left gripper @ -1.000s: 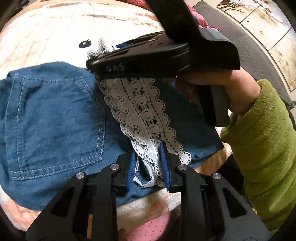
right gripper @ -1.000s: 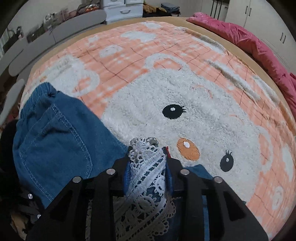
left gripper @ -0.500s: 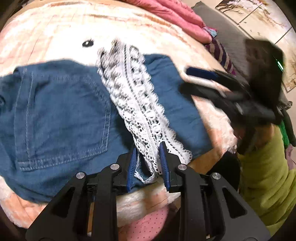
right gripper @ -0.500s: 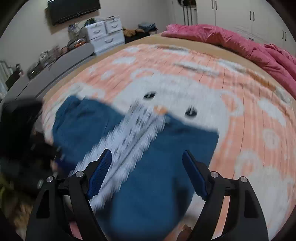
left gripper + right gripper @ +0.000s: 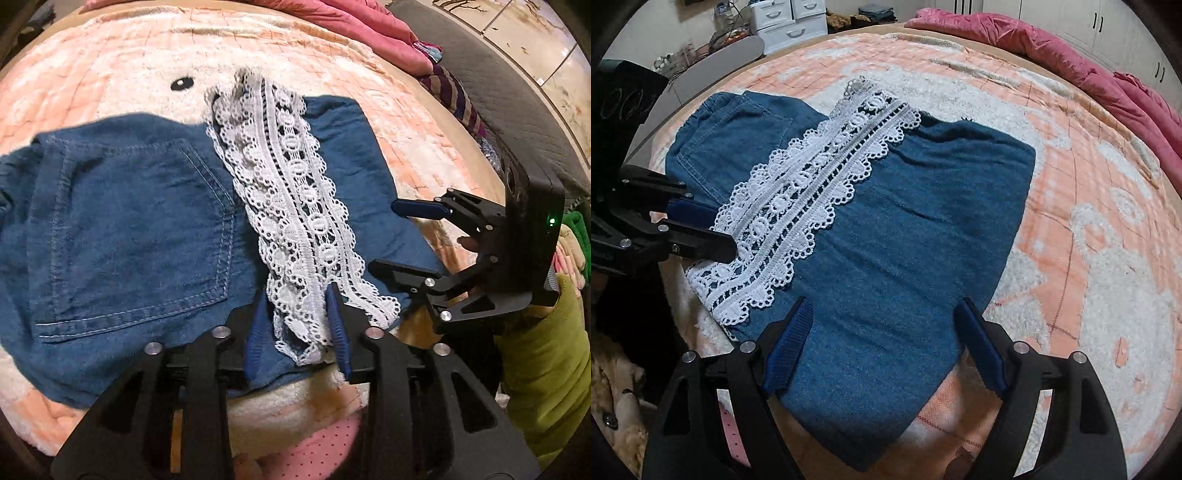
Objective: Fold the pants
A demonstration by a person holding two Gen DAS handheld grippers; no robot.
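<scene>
Blue denim pants (image 5: pixel 129 229) lie folded on the bed, their white lace hem (image 5: pixel 291 206) laid across the top. The pants (image 5: pixel 905 236) and the lace hem (image 5: pixel 798 206) also show in the right wrist view. My left gripper (image 5: pixel 295 332) is shut on the near end of the lace hem and the denim under it. It shows from the side in the right wrist view (image 5: pixel 713 229). My right gripper (image 5: pixel 886 350) is open and empty, just above the near edge of the folded leg. It shows in the left wrist view (image 5: pixel 399 240), off the pants' right edge.
The pants lie on an orange and white bear-pattern blanket (image 5: pixel 1089 229). A pink quilt (image 5: pixel 1071 59) lies along the far edge of the bed. White drawers (image 5: pixel 783 22) stand beyond the bed. My green sleeve (image 5: pixel 546 369) is at the right.
My right gripper has let go of the far end of the lace hem, opened wide and pulled back to the near side of the pants. My left gripper keeps its hold.
</scene>
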